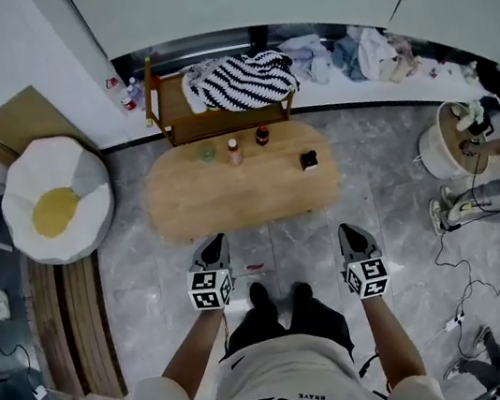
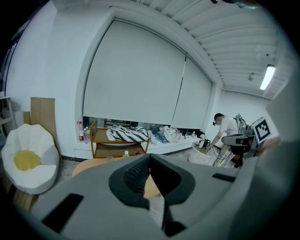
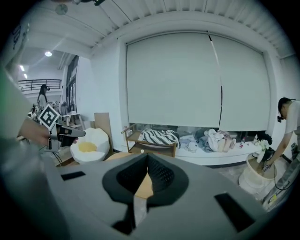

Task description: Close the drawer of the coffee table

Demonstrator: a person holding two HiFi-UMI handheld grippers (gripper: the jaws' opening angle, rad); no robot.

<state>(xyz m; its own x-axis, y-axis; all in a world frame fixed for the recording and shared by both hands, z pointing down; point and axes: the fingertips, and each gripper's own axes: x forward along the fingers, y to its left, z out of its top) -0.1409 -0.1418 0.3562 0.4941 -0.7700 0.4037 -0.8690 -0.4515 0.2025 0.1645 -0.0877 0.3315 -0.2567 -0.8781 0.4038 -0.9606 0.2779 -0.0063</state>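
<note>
Coffee table [image 1: 231, 197]: oval light-wood top, small bottles [image 1: 234, 149] along the far edge; sits just ahead of the person's feet, long axis left-right across the head view; drawer itself not discernible. Left gripper [image 1: 211, 244] and right gripper [image 1: 353, 229] hang just short of its near edge; both pairs of jaws pressed together, nothing held.

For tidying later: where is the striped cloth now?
In the head view the striped cloth lies on the wooden shelf, just behind the coffee table and left of the clothes heap.
</note>
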